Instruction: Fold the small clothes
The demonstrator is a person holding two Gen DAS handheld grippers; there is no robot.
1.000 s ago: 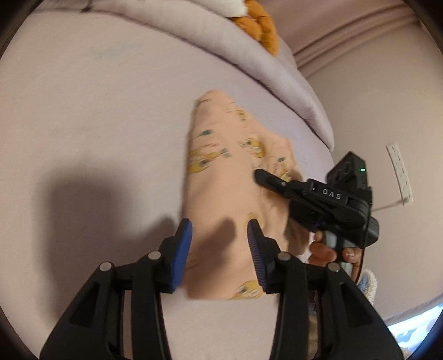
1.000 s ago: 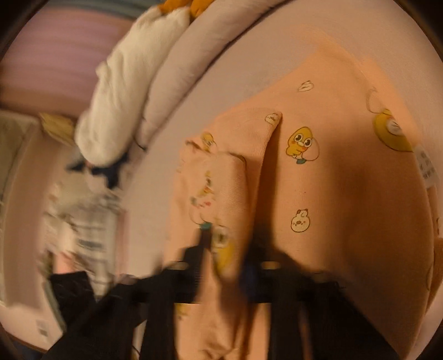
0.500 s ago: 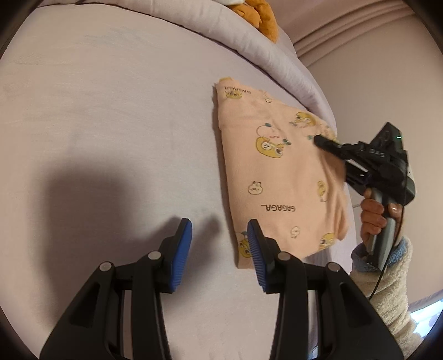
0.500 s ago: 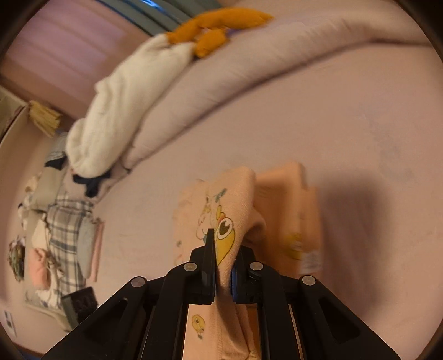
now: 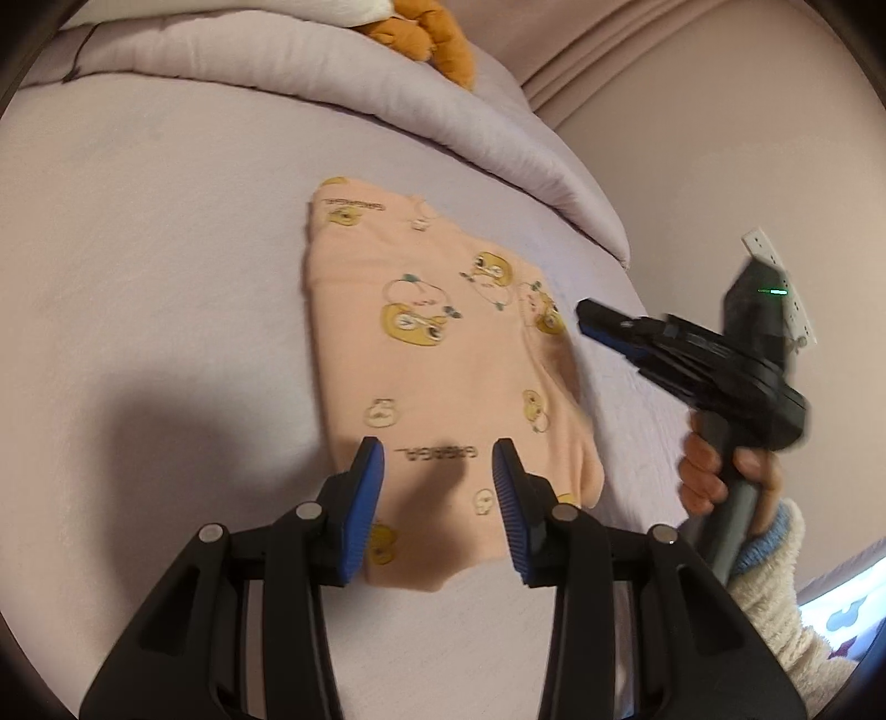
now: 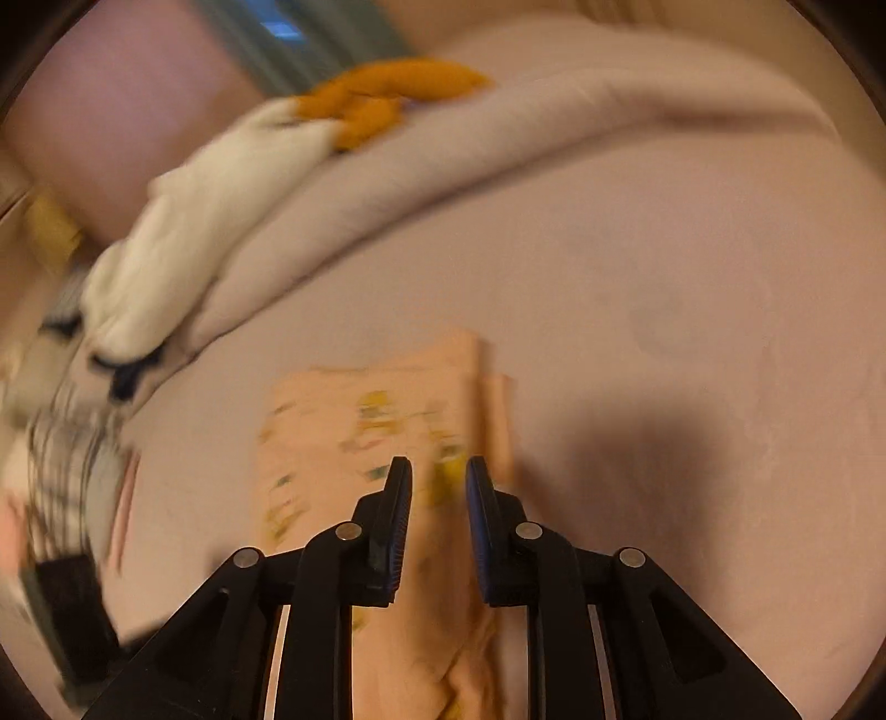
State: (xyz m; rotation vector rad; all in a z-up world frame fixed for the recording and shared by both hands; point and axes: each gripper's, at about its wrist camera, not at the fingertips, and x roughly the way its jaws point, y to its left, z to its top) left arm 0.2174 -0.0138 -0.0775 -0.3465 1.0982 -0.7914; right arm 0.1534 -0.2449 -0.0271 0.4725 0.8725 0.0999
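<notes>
So the peach garment [image 5: 443, 360] is lying folded flat on the pale pink bed sheet [image 5: 155, 266], a neat-ish rectangle with the little cartoon print facing up. The left gripper [image 5: 437, 487] hangs right over its near edge, jaws apart with nothing between them, cloth just showing in the gap below. My guess is it's parked there to either press the fold down or grab that near hem for another fold.

Off to its right, the right gripper [image 5: 587, 324] sits beside the garment's right edge, held in the person's hand [image 5: 725, 471] with a fluffy sleeve [image 5: 775, 576] behind. Its jaws have just been opening, and from its own camera [image 6: 437, 498] there's a clear gap between the pads, fabric lying underneath rather than pinched. So it's let go, which makes sense if the flap it carried over is now resting where it belongs.

Further out past the garment, a rolled duvet [image 5: 387, 88] runs along the bed, with an orange plush toy [image 5: 426, 33] on top. Beyond the right gripper there's a wall socket strip [image 5: 775, 277].
</notes>
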